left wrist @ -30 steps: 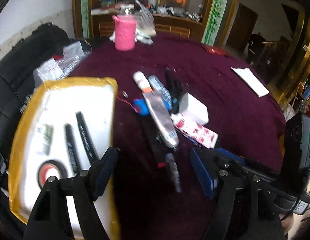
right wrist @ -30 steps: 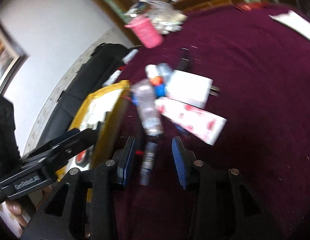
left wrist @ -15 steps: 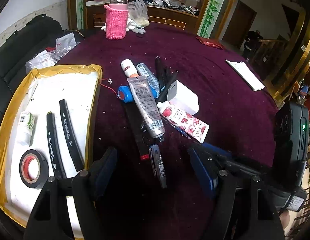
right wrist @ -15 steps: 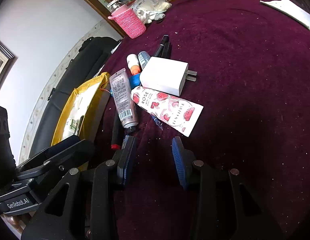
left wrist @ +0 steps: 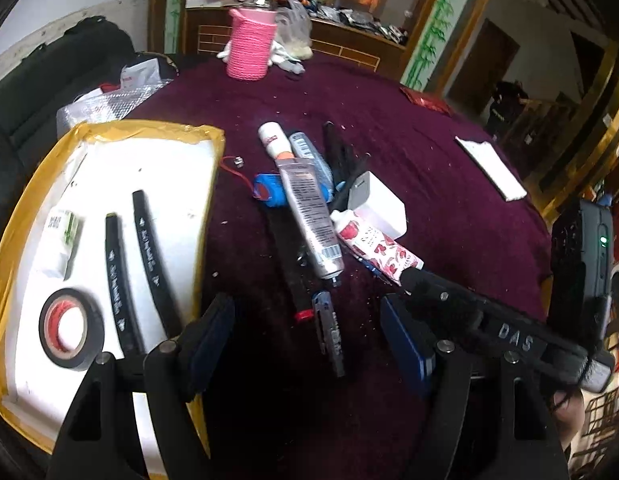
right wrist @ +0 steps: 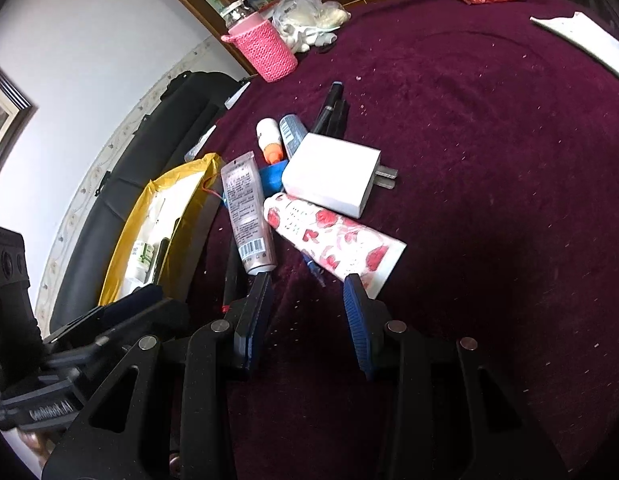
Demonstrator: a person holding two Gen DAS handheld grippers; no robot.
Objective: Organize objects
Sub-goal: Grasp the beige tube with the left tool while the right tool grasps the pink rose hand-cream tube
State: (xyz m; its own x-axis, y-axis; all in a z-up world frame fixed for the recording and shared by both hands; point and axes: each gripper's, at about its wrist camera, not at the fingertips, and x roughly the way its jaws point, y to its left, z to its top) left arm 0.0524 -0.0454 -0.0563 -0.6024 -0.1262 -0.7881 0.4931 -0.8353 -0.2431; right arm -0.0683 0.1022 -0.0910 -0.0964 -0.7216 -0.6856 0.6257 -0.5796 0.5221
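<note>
Clutter is heaped mid-bench (left wrist: 449,168), and both claws are held spread and empty near it.

The left claw (left wrist: 305,340) is held over a dark pen (left wrist: 329,332); a yellow-rimmed tray (left wrist: 181,132) with a tape roll (left wrist: 71,328) lies left. The right claw (right wrist: 307,312) is set before a rose-printed tube (right wrist: 333,240), which is crowded by a silver tube (right wrist: 247,212) and a white charger (right wrist: 333,174). A pink knitted cup (right wrist: 267,50) is seen far behind.
</note>
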